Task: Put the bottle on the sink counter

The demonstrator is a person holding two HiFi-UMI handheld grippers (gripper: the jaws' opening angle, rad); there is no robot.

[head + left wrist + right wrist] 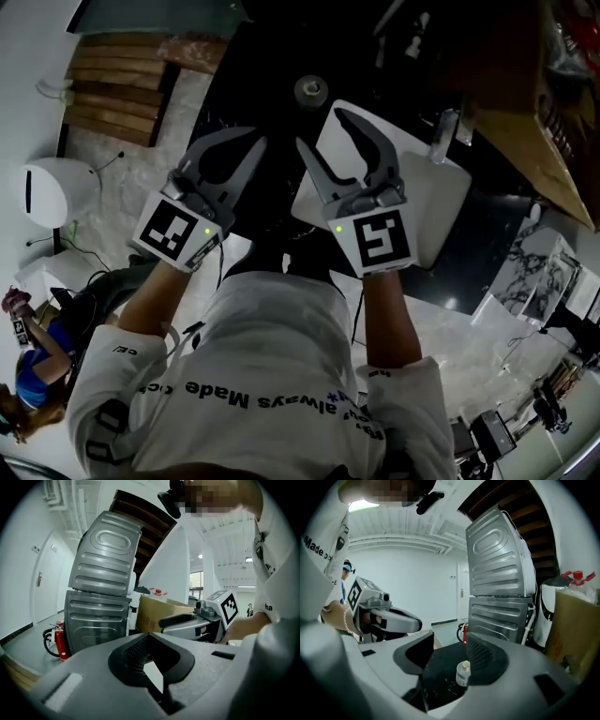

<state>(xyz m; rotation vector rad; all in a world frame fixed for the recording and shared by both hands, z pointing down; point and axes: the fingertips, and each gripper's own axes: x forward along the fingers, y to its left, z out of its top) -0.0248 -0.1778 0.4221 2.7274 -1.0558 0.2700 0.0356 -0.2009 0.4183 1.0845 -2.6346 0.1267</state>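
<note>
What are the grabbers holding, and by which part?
Nothing. The left gripper is shut and empty, the right gripper open and empty; the bottle stands free on the counter.

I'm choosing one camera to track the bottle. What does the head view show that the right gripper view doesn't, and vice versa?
Head view only: the black-and-white marker cube on the right claw and the person's right forearm. Right gripper view only: the stacked silver ribbed metal machines and a red fire extinguisher. Both: the small pale bottle standing on the black counter, beyond the open right claw.
</note>
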